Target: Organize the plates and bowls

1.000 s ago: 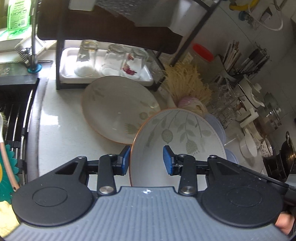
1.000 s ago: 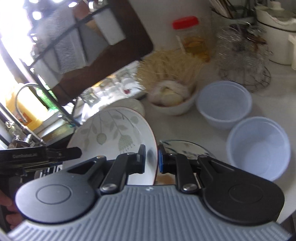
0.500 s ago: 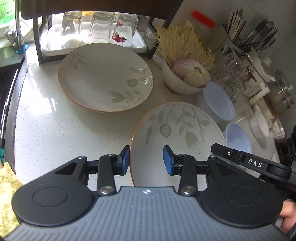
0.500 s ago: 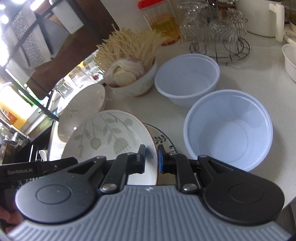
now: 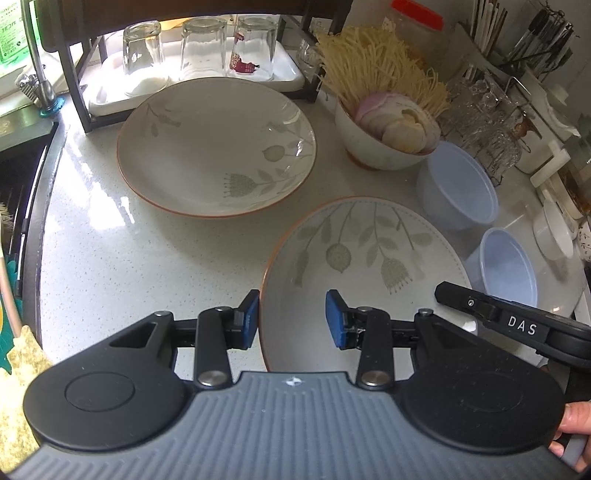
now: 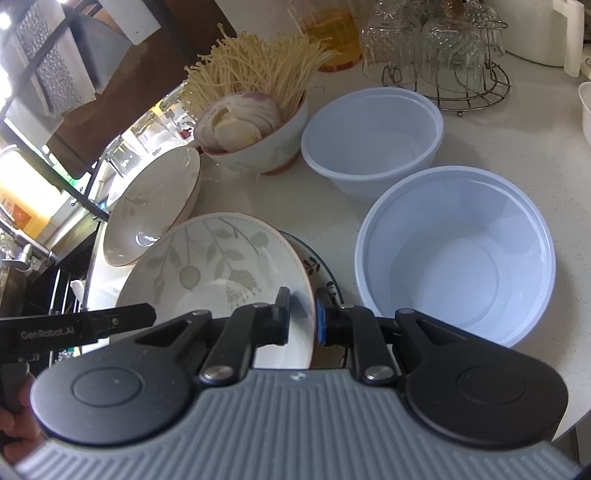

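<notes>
Right gripper [image 6: 302, 320]: clamped on rim of leaf plate [image 6: 207, 273].
Left gripper [image 5: 291, 319]: jaws wide apart astride leaf plate's near rim, gripping nothing.
Leaf plate: tilted, over dark-rimmed plate [image 6: 314, 264].
Big plate [image 5: 216, 147]: behind leaf plate.
Blue bowls [image 6: 456, 254]: right of leaf plate.

**You are working at a home kitchen counter**

You stand over a pale speckled countertop [image 5: 122, 258] beside a sink with a metal faucet [image 5: 37, 70]. Upturned drinking glasses [image 5: 203, 44] drain on a white tray [image 5: 284, 74] under a dark rack. A ceramic bowl [image 5: 373, 147] holds enoki mushrooms [image 5: 373, 62] and sliced onion [image 5: 391, 118]. Leaf-patterned plates [image 5: 207, 147], plastic bowls [image 6: 373, 136], a wire stand of glass cups [image 6: 436, 48] and a holder of chopsticks [image 5: 487, 26] crowd the surface, as in a lived-in household.
</notes>
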Motion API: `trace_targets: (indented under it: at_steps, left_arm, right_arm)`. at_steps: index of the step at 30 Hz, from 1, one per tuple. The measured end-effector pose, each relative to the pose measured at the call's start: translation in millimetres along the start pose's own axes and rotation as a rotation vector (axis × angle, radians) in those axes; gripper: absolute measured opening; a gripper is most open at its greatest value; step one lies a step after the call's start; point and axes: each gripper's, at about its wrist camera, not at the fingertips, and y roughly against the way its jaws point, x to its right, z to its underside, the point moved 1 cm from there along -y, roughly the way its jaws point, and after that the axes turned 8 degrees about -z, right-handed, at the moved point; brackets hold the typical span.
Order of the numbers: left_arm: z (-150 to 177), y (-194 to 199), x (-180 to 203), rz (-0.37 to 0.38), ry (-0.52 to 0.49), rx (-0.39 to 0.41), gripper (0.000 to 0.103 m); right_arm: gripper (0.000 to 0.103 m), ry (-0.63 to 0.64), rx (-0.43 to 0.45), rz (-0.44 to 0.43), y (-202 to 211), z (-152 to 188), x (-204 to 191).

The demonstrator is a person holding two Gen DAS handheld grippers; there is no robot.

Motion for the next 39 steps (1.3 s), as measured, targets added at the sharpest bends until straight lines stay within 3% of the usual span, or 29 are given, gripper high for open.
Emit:
trace_targets:
  at_steps: [8, 11, 14, 16, 18, 20, 28, 33, 39]
  left_arm:
    - [-0.9, 1.3, 2.5, -0.019, -0.002, 0.006, 0.044]
    - [-0.9, 5.2, 3.1, -0.018, 0.012, 0.034, 0.055]
    - [-1.6, 8.4, 3.5, -0.022, 0.02, 0.046, 0.057]
    - [-2.1, 12.1, 3.5, -0.018, 0.026, 0.057, 0.059]
    - [-2.4, 16.7, 3.9, -0.016, 0.027, 0.071, 0.06]
    - [-3.0, 21.0, 4.9, -0.014, 0.028, 0.082, 0.06]
    - [-0.7, 29.7, 8.3, -0.001, 0.032, 0.096, 0.061]
    - [5.3, 29.6, 12.1, 0.005, 0.02, 0.093, 0.061]
    - [10.5, 31.7, 15.0, 0.016, 0.033, 0.102, 0.061]
  right_arm:
    - [0.019, -0.041, -0.011, -0.015, -1.5, 0.0, 4.1]
    - [0.019, -0.076, -0.007, -0.027, 1.4, 0.3, 7.5]
    - [0.02, -0.086, -0.004, -0.033, 3.9, 0.6, 9.2]
    - [0.026, -0.091, -0.003, -0.046, 7.0, 2.0, 9.4]
    - [0.044, -0.108, 0.004, -0.081, 11.1, 2.7, 9.6]
    - [0.052, -0.113, -0.001, -0.089, 13.7, 3.3, 8.5]
    - [0.053, -0.087, -0.025, -0.055, 18.3, 6.5, 0.5]
    - [0.073, -0.088, -0.051, -0.059, 22.5, 6.6, -7.0]
    - [0.076, -0.07, -0.027, -0.026, 38.9, 8.4, -7.5]
